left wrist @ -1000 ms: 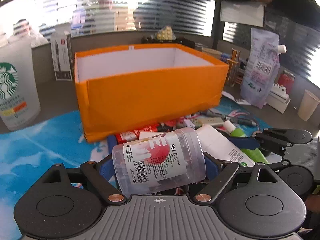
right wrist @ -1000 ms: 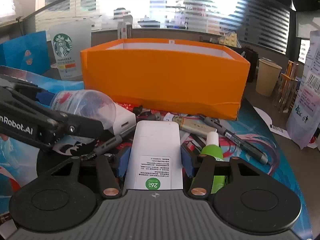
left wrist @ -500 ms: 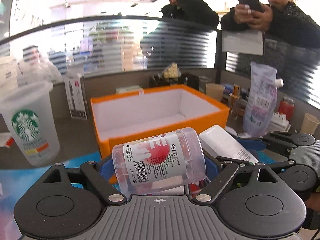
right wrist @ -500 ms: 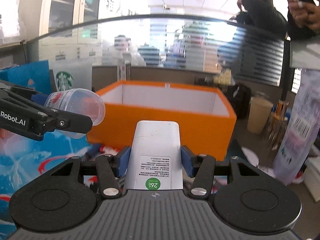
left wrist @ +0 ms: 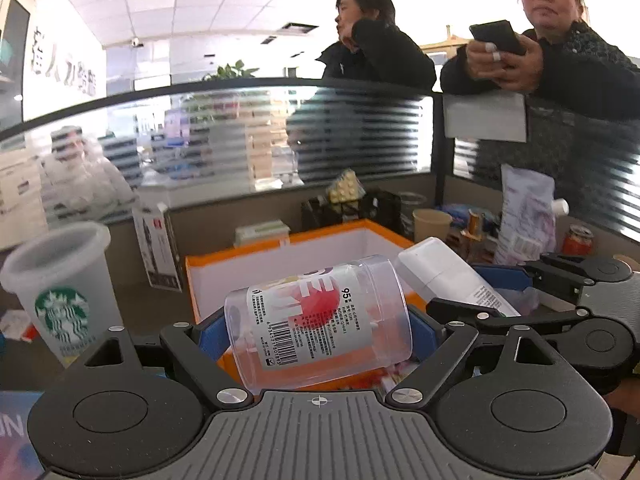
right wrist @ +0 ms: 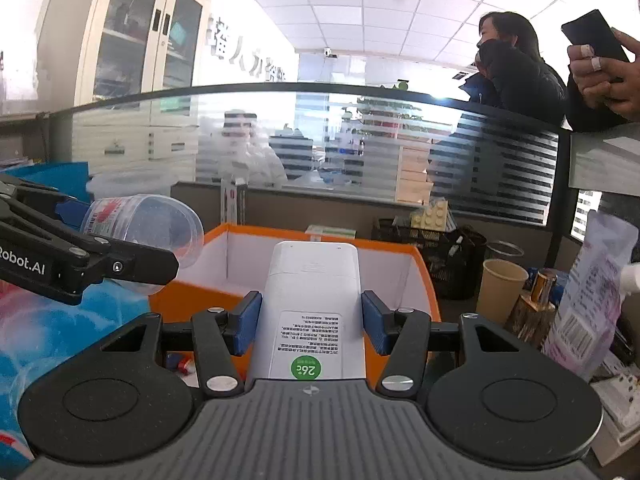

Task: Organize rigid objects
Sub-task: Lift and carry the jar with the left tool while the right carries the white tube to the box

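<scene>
Above the orange box, I am pinching a clear jar sideways in my left tongs and a white remote in my right tongs.

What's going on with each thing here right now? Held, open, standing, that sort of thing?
Left gripper: shut on the clear jar.
Clear jar: held sideways, off the table.
Right gripper: shut on the white remote.
White remote: held, pointing at the box.
Orange box: open-topped.
Starbucks cup: upright.
Paper cup: upright.
</scene>
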`<state>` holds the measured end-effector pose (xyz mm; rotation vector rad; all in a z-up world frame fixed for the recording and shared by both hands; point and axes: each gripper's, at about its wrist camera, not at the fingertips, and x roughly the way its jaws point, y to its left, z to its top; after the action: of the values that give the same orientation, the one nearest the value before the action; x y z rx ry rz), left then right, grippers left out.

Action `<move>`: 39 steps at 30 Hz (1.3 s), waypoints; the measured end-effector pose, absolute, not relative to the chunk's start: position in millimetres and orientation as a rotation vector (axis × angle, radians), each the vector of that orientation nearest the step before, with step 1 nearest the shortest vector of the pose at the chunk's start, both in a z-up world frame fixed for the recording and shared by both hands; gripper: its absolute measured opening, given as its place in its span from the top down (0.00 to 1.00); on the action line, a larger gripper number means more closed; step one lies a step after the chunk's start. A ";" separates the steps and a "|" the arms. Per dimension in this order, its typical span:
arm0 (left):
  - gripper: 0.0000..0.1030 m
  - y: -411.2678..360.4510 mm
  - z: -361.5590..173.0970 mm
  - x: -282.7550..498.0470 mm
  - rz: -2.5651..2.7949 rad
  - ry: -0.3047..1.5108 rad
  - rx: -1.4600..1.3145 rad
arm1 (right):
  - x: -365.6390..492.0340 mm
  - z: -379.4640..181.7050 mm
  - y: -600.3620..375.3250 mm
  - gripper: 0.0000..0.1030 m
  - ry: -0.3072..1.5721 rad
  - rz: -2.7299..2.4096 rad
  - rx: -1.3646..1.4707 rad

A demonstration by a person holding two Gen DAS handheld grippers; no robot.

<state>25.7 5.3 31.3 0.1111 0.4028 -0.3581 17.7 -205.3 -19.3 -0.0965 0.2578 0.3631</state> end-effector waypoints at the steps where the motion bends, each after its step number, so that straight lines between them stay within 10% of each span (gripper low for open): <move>1: 0.15 4.2 34.2 29.4 -0.354 0.399 0.113 | 21.2 -16.8 -206.2 0.50 0.252 0.365 -0.095; 17: 0.15 -12.7 71.9 103.5 -0.273 0.361 0.154 | 103.3 23.5 -209.4 0.50 0.224 0.398 -0.082; 39: 0.15 -23.5 -30.9 211.4 -0.128 0.733 0.167 | 218.0 -42.4 -184.2 0.51 0.644 0.403 -0.199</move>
<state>211.4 -23.5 -30.9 0.1675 0.7327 -0.1284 218.0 -184.2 -42.4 -0.1990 0.6439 0.4031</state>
